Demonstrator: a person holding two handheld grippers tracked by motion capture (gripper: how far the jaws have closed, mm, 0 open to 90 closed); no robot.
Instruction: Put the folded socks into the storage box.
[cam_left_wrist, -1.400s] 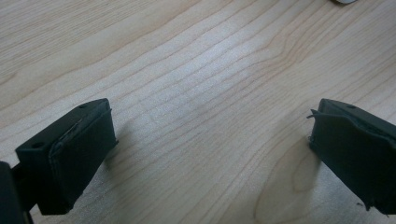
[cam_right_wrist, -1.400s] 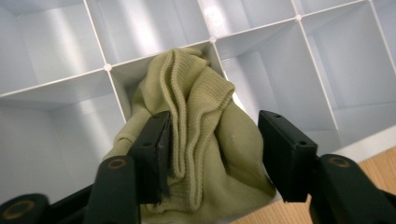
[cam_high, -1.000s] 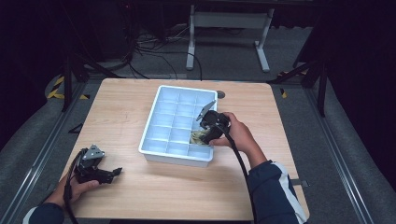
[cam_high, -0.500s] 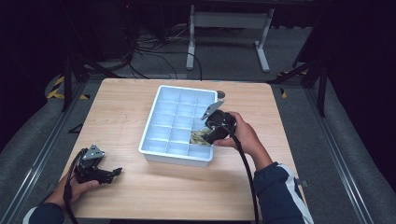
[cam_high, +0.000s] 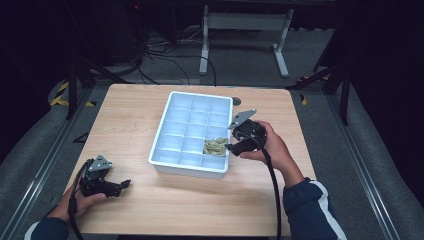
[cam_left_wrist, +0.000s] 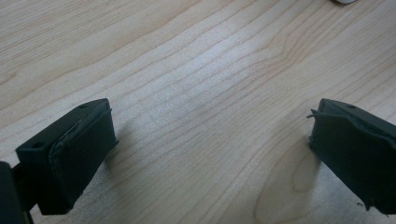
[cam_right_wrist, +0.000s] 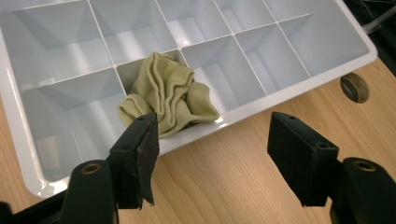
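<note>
1. A white tray (cam_high: 165, 156) with many small boxes inside sits in the middle of the wooden desk (cam_high: 130, 115).
2. A crumpled yellow-green cloth (cam_high: 215, 146) lies in one box of the tray. That box is in the row along the tray's right side, next to the corner box closest to the person.
3. In the right gripper view the cloth (cam_right_wrist: 170, 95) bulges up over the walls of its box. A bit of it hangs over the tray's white rim (cam_right_wrist: 289, 88).
4. The right gripper (cam_high: 231, 146) is held just beside the tray's right rim, close to the cloth.
5. Its jaws are spread apart and have just been opening a little more. Nothing is between them. The cloth is past the tips, and they do not pinch it.
6. The left gripper (cam_high: 125, 184) rests low on the desk near the front left corner, well apart from the tray.
7. Its jaws are spread wide too. In the left gripper view there is bare wood (cam_left_wrist: 201, 116) between them.
8. A small round hole (cam_right_wrist: 354, 87) is in the desk just past the tray's corner.
</note>
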